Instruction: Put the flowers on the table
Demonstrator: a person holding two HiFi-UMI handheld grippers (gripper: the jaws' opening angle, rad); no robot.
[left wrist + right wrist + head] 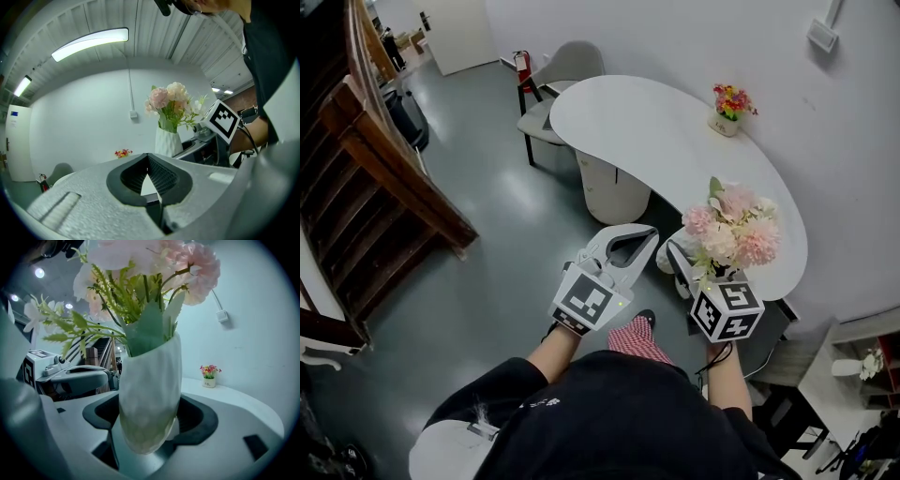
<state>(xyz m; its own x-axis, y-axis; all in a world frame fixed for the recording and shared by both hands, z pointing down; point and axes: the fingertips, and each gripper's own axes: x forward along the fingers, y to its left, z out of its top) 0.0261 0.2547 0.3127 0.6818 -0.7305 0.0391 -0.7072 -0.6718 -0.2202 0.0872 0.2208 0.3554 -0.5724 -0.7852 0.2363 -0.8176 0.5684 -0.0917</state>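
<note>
A bunch of pink and cream flowers point(729, 230) stands in a white ribbed vase point(150, 394). My right gripper point(676, 253) is shut on the vase's lower body and holds it upright in the air, just off the near edge of the white curved table point(656, 131). The left gripper view shows the same flowers point(171, 101) and vase point(168, 140) to its right. My left gripper point(652, 232) hangs beside the vase at the table's near edge, jaws shut with their tips touching and nothing between them.
A small pot of red and yellow flowers point(728, 105) sits at the table's far side by the wall. The table's round pedestal point(614, 192) lies ahead of my left gripper. A grey chair point(553, 75) stands at the far end, a wooden stair railing point(384, 169) on the left.
</note>
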